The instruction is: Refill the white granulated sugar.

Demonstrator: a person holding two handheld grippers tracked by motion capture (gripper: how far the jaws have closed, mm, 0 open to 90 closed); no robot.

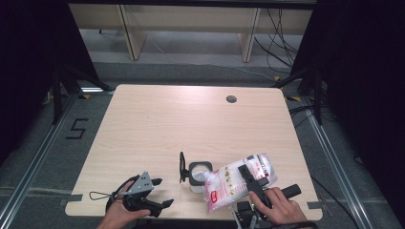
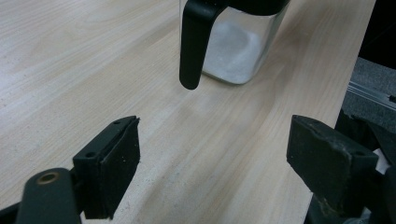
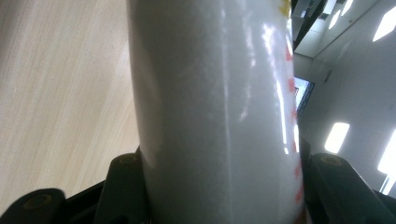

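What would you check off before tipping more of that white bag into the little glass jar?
1. Right gripper clamped on the bag: ok.
2. Bag's cut corner over the jar mouth: ok, it seems to reach the rim.
3. Jar lid flipped open: ok.
4. Jar has room: ok, the left gripper view shows white grains low in it.
5. Left gripper steadying the jar: not ok, open and apart from it.
6. Grains flowing: cannot tell.

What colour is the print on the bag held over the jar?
Red with small yellow marks, on a white bag; clearest in the high view.
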